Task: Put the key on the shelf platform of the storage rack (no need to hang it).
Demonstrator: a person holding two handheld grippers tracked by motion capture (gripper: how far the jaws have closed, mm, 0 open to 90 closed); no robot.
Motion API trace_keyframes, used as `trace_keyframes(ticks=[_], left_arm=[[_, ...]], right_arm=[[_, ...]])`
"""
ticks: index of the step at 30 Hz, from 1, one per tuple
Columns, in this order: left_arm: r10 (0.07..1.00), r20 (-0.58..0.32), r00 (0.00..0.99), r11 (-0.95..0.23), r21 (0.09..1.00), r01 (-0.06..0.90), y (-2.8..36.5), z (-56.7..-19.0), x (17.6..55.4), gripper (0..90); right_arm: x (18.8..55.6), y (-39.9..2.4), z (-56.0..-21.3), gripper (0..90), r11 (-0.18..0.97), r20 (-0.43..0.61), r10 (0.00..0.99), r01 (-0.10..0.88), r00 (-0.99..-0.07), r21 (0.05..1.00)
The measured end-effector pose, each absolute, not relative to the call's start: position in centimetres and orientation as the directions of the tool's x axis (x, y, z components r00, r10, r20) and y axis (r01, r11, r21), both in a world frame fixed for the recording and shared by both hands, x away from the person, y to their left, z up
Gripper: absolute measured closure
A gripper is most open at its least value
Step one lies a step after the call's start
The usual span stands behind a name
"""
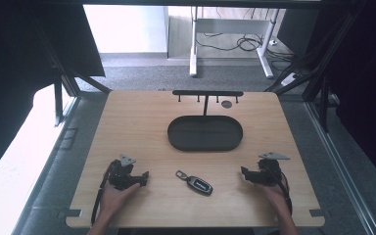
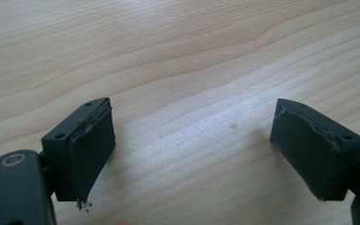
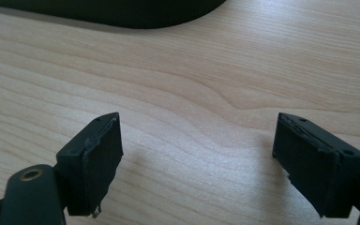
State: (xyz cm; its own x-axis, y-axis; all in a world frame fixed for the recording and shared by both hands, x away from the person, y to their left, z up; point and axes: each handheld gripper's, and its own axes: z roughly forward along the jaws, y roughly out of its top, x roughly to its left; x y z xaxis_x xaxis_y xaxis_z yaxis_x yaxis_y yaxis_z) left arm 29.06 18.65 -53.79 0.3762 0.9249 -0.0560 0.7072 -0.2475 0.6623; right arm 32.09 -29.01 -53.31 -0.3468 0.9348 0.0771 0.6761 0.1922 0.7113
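The car key fob point(image 1: 196, 182) lies flat on the tabletop point(image 1: 137, 122), at six o'clock from the dark oval tray point(image 1: 205, 133) and well apart from it. The left gripper point(image 1: 144, 177) rests at the fob's nine o'clock, its fingers point(image 2: 91, 150) spread over bare wood. The right gripper point(image 1: 245, 174) sits at three o'clock, its fingers point(image 3: 98, 161) spread too.

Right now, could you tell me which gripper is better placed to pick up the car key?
Probably the left gripper: its open jaws point toward the car key, with a shorter stretch of bare table between. The right gripper, also open, sits slightly farther away.
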Motion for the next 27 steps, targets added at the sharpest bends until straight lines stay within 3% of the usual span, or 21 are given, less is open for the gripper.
trace_keyframes(ticks=[4, 10, 16, 27], left_arm=[[0.915, -0.06, 0.398, -0.256, 0.675, 0.692, 18.4, -53.6, 29.0, 16.6], [0.902, -0.067, 0.427, -0.268, 0.691, 0.672, 18.0, -52.4, 29.4, 16.3], [0.89, -0.009, 0.456, -0.325, 0.69, 0.647, 18.4, -52.5, 27.5, 16.3], [0.877, -0.027, 0.479, -0.318, 0.715, 0.623, 19.0, -52.0, 28.3, 17.2]], right_arm=[[32.6, -28.8, -52.9, 21.8, 0.238, 0.031, 0.932, 0.676, -0.36, 0.698], [31.4, -29.8, -52.5, 23.8, 0.18, 0.107, 0.93, 0.691, -0.351, 0.7], [30.2, -29.7, -51.8, 29.7, 0.247, 0.06, 0.909, 0.649, -0.413, 0.72], [29.8, -28.9, -50.2, 33.9, 0.329, 0.053, 0.851, 0.608, -0.523, 0.723]])
